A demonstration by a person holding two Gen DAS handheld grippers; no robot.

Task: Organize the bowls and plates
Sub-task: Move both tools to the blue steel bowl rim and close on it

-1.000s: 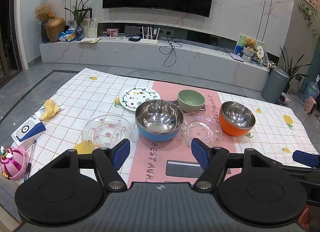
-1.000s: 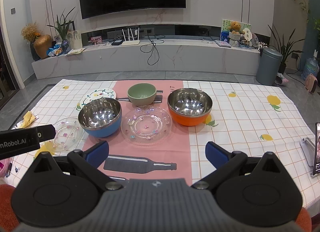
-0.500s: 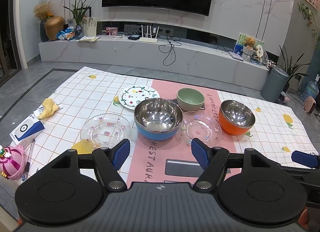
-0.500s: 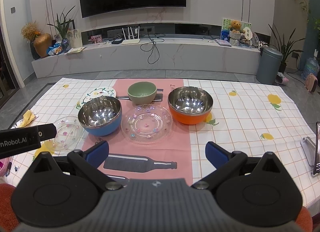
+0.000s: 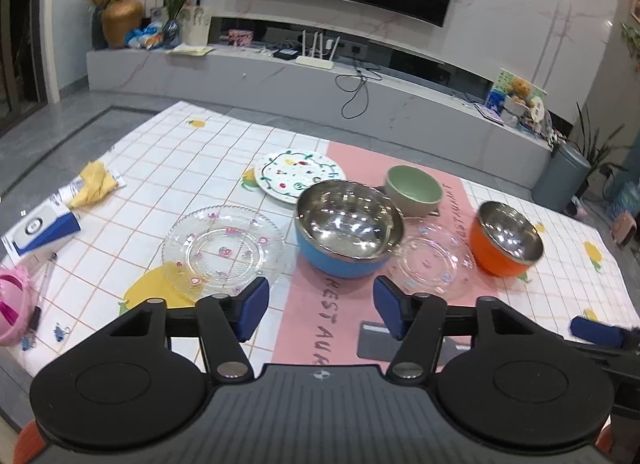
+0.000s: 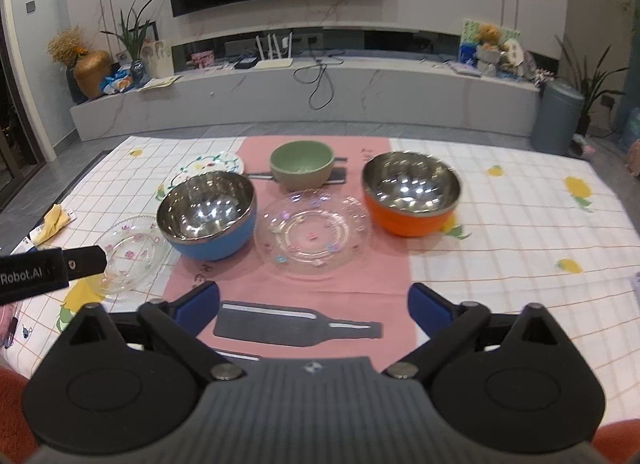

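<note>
A: Start from the left edge. What lies there?

B: At nine o'clock of the left wrist view, a blue-and-white box [image 5: 38, 234] and a yellow cloth [image 5: 94, 183] sit on the checked tablecloth [image 5: 168, 167]. Then a clear glass plate [image 5: 222, 250], just at ten o'clock of the left gripper [image 5: 317, 308], whose blue pads are spread wide with nothing between them.

A: And further along?

B: A painted white plate [image 5: 298, 175] at twelve o'clock of the glass one. Next the blue bowl [image 5: 347, 238], steel inside, dead ahead of the left gripper. Behind it, at one o'clock, the green bowl [image 5: 414, 191]. A second clear plate [image 6: 314, 234] lies between the blue bowl and the orange bowl [image 6: 410, 199]; its rim may touch the blue bowl, though the blur keeps me from telling.

A: The right tongs?

B: The right gripper [image 6: 314, 310] hangs gaping and empty above the pink runner [image 6: 320, 296], the second clear plate at its twelve o'clock, the orange bowl at one.
</note>
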